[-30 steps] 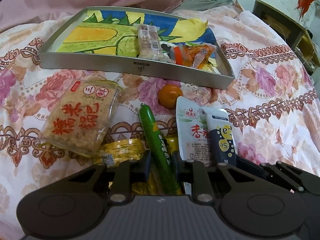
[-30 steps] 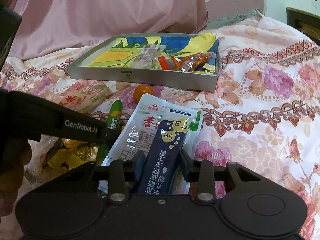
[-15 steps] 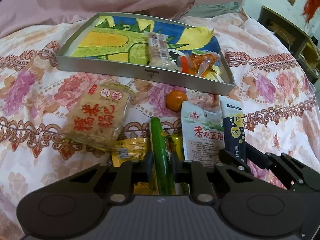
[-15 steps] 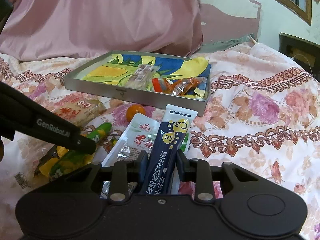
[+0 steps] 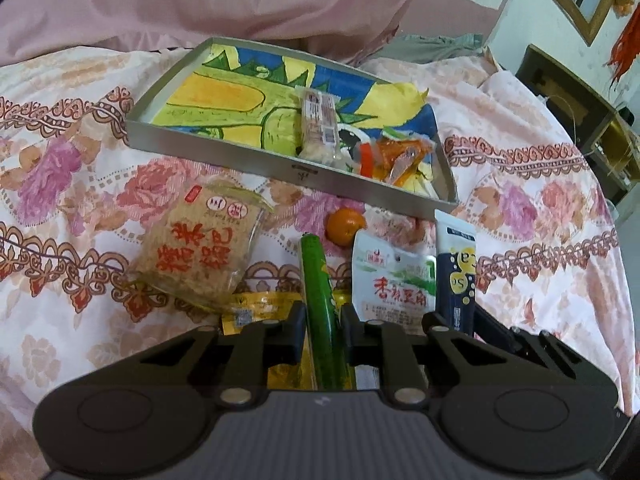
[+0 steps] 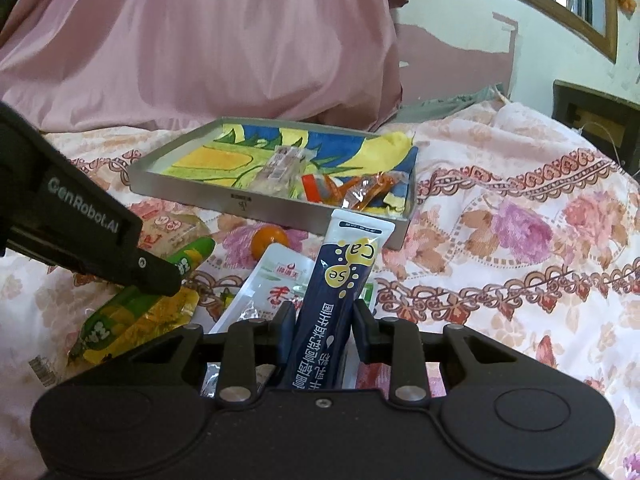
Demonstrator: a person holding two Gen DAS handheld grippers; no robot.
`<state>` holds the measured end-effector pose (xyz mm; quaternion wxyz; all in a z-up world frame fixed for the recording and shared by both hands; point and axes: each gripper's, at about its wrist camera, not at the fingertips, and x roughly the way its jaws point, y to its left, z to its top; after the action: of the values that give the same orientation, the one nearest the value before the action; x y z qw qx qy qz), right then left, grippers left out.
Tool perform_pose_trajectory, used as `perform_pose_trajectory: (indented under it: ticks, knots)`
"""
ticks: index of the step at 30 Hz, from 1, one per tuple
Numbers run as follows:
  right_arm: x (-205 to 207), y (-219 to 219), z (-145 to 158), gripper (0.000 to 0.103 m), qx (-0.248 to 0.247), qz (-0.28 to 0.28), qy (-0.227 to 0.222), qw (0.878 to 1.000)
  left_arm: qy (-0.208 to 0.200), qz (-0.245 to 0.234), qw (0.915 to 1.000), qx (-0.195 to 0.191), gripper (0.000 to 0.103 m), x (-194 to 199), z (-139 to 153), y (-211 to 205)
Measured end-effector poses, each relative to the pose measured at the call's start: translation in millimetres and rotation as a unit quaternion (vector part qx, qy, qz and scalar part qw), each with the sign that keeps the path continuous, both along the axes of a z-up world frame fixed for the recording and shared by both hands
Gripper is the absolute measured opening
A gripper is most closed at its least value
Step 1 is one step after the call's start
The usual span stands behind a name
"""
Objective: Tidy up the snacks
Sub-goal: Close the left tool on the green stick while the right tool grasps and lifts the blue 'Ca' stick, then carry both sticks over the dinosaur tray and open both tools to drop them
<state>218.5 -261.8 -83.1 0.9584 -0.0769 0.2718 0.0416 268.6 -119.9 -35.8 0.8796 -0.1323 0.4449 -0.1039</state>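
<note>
Snacks lie scattered on the flowered bedspread (image 5: 540, 208) in front of the metal tray (image 5: 280, 168), the landmark for everything that follows, and two are already gripped. Inside the tray, toward its right end, sit a pale wrapped bar (image 5: 318, 124) and some orange wrapped pieces (image 5: 396, 152); its left half is bare. Largest of the loose items is the rice-cracker pack (image 5: 200, 248), just in front of the tray's middle, with a white pouch (image 5: 394, 280) and a small orange fruit (image 5: 346, 221) in front of the tray's right end, and a yellow packet (image 5: 260, 304) nearer the camera. The left gripper (image 5: 322, 334) is clamped on the green sausage stick (image 5: 318, 292), which points toward the tray. The right gripper (image 6: 322, 330) has its jaws closed against the sides of the dark blue sachet (image 6: 340, 280), whose top end stands up toward the tray's near right corner; those jaws have just been narrowing onto it. The step in hand appears to be carrying both items to the tray. To do it well, lift each clear of the tray's near wall, keep the two grippers from crossing, set the long stick down lengthwise in the bare left half, and release only once each item rests flat.
</note>
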Motion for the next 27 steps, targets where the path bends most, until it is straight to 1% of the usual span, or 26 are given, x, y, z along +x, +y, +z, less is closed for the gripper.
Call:
perform_pose_trajectory:
  ticks: [5,8,12,16,19,22,25,27]
  knots:
    - [2,-6,3,0.032,-0.001,-0.013,-0.017,1.0,-0.017,0.008,0.9998,-0.009,0.019,12,9,1]
    - [9,-15,10,0.032,0.015,-0.03,-0.035,0.999,-0.037,0.012,0.9992,-0.009,0.019,25,18,-1]
    - [23,-24,16,0.032,0.02,-0.046,-0.066,0.997,-0.066,0.019,0.9976,-0.009,0.019,51,30,-5]
    - [39,-36,23,0.032,0.048,-0.063,-0.09,0.993,-0.078,0.032,0.9963,-0.013,0.019,85,32,-13]
    - [55,-41,31,0.032,0.046,-0.067,-0.129,0.988,-0.088,0.041,0.9952,-0.018,0.019,109,31,-21]
    - [80,-47,39,0.032,0.06,-0.07,-0.162,0.982,-0.1,0.043,0.9939,-0.018,0.019,134,29,-30]
    - [105,-51,41,0.032,0.065,-0.071,-0.178,0.979,-0.11,0.041,0.9929,-0.015,0.019,156,26,-39]
    - [122,-56,39,0.032,0.076,-0.076,-0.183,0.977,-0.119,0.036,0.9922,-0.008,0.019,170,22,-46]
